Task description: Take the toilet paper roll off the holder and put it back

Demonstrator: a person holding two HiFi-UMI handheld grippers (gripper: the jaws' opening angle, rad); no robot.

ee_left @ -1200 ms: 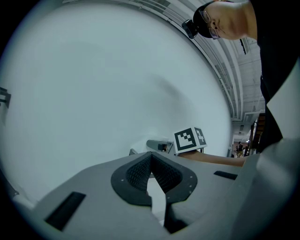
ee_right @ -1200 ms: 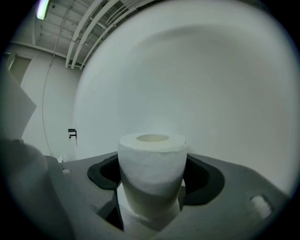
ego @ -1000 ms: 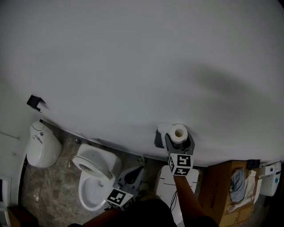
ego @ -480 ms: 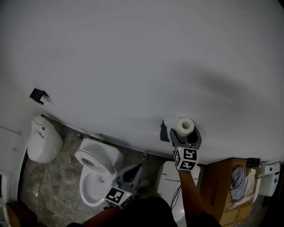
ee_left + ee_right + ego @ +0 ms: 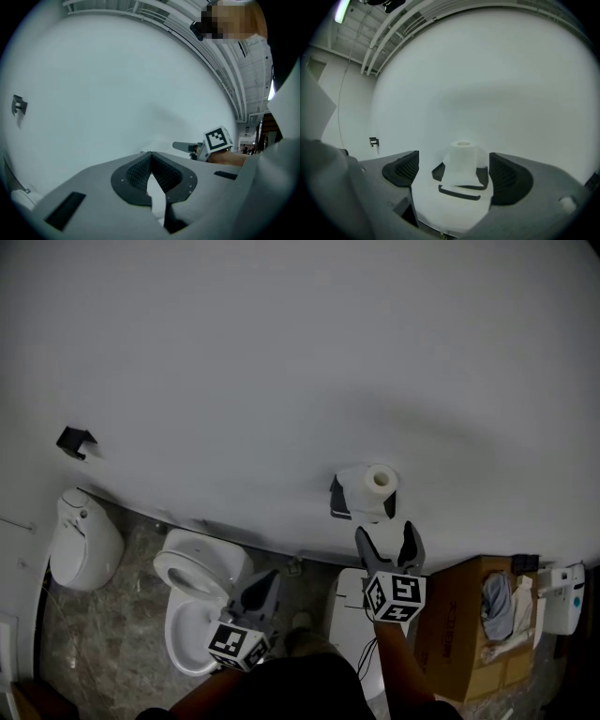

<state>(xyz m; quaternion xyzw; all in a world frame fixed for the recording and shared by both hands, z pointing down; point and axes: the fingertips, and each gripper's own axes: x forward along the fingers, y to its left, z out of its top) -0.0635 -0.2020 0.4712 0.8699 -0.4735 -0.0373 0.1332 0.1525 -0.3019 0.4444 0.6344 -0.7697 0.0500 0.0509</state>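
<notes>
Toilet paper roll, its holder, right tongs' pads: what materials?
Toilet paper roll: soft matte white paper, loose sheet draping down; core likely cardboard. Holder: dark smooth bracket, metal or plastic, unclear. Right tongs pads: black, finely ribbed, likely rubber or printed plastic.

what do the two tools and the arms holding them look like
The left tool and right tool are grey, with tapering jaws lined by black ribbed pads. Each carries a white cube with black square markers. No sleeves show on the forearms.
</notes>
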